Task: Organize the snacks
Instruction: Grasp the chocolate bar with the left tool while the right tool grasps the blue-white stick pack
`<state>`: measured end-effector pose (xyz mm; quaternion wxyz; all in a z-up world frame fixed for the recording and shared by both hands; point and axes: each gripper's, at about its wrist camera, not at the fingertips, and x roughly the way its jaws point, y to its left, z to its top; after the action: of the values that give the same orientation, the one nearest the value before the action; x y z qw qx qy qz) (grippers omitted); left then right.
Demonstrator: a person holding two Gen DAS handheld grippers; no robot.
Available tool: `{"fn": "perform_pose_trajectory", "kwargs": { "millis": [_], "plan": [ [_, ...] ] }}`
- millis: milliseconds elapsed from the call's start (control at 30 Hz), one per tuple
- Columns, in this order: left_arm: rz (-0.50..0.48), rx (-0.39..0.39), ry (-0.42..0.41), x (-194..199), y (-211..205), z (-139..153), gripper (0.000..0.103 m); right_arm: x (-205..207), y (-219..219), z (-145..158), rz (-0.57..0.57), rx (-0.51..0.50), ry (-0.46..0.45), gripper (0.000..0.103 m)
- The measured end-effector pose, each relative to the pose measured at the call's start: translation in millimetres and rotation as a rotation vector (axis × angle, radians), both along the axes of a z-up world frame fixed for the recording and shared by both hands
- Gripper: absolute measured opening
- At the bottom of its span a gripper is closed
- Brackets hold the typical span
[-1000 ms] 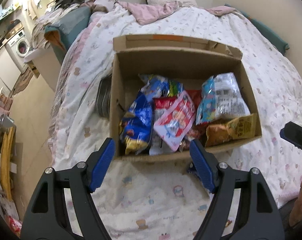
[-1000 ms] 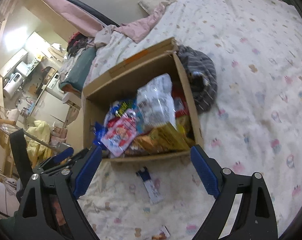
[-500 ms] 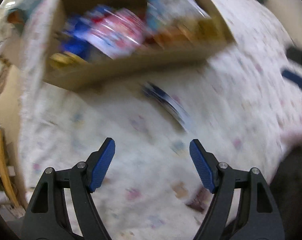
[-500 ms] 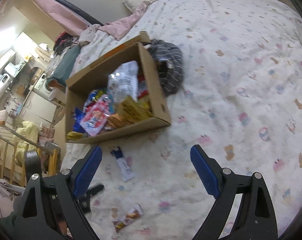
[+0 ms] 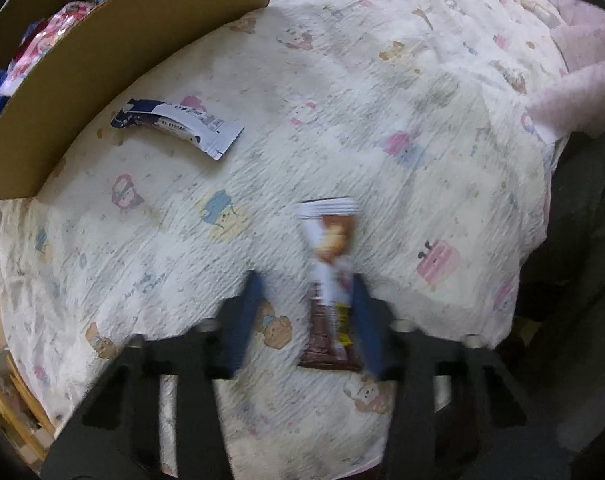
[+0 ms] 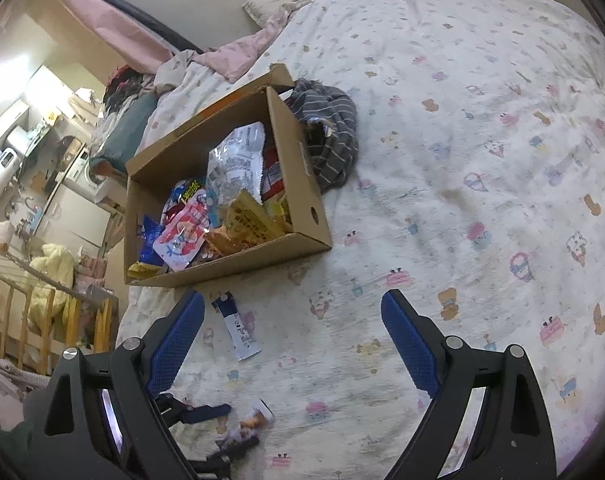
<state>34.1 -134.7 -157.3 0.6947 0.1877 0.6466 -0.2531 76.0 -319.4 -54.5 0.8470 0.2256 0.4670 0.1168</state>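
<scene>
- Near the cardboard box (image 5: 114,60), the left gripper (image 5: 306,320) was closing around a brown snack bar (image 5: 329,280) lying on the bedspread (image 5: 382,120).
- The right gripper (image 6: 292,340) hung open, empty.
- Next, probably: lift the bar into the box.

left gripper (image 5: 308,316) closing | brown snack bar (image 5: 329,304) between fingers | on bedsheet (image 5: 382,120)
</scene>
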Motion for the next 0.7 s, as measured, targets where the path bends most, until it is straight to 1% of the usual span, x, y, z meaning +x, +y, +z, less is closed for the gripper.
{"fn": "perform_pose_trajectory", "kwargs": {
  "millis": [33,100,233,333,433,567,700],
  "plan": [
    [0.011,-0.011,0.009,2,1,1,0.016,0,2,-1,0.004,-0.005,0.003,0.092],
    [0.030,-0.034,0.019,7,6,5,0.016,2,4,-3,0.009,-0.011,0.010,0.092],
    [0.077,-0.064,-0.045,15,19,26,0.015,2,7,-3,0.015,-0.013,0.011,0.092],
    [0.165,-0.103,-0.086,26,38,46,0.015,2,8,-3,0.020,-0.019,0.014,0.092],
    [0.261,-0.125,-0.131,36,58,63,0.015,5,11,-6,0.021,-0.015,0.026,0.092],
    [0.395,-0.120,-0.199,51,92,76,0.015,12,22,-8,0.033,-0.009,0.044,0.092],
    [0.493,-0.100,-0.256,60,115,83,0.015,25,51,-16,0.094,-0.045,0.081,0.092]
  ]
}}
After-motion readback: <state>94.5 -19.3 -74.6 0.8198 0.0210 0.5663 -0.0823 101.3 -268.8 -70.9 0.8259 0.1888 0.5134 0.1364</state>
